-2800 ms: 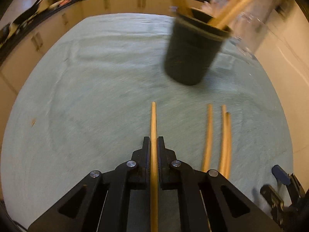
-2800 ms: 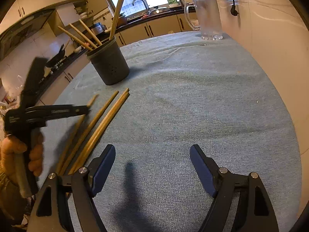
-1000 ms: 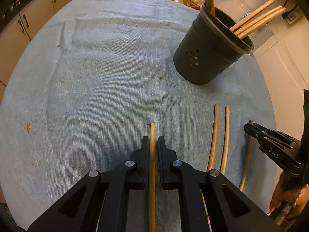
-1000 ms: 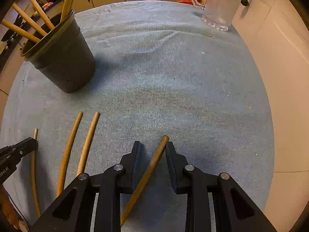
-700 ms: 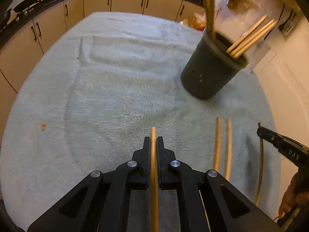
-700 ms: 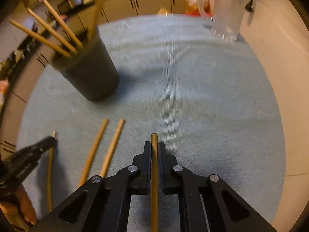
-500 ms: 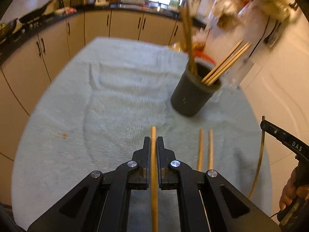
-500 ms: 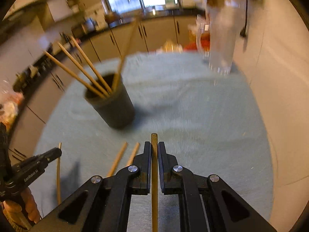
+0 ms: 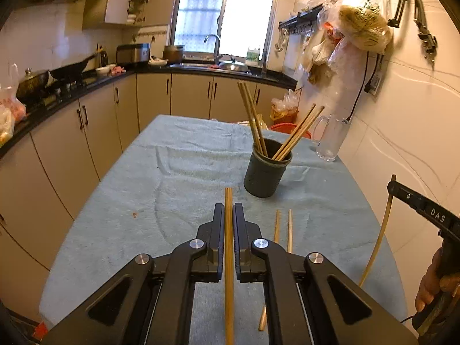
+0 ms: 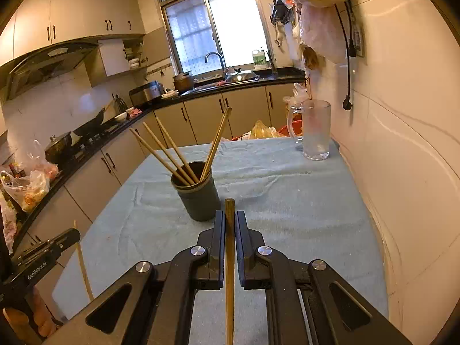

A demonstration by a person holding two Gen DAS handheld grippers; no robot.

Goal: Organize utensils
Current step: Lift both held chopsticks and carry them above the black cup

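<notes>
My left gripper [image 9: 228,215] is shut on a wooden chopstick [image 9: 228,244] held above the table. My right gripper [image 10: 229,224] is shut on another wooden chopstick [image 10: 229,258], also lifted; it shows at the right edge of the left wrist view [image 9: 379,230]. A dark round utensil holder [image 9: 264,169] stands ahead on the table with several chopsticks leaning in it; it also shows in the right wrist view [image 10: 198,195]. Two loose chopsticks [image 9: 283,227] lie on the cloth between the holder and the left gripper.
The table carries a light blue-green cloth [image 9: 187,166]. A glass mug [image 10: 314,129] stands at the far right corner by the tiled wall [image 10: 402,172]. Kitchen cabinets [image 9: 72,149] run along the left and far side.
Both grippers have risen and tilted up from the table with their chopsticks. The right gripper closed on its chopstick about a second ago. The holder looks farther away now.
</notes>
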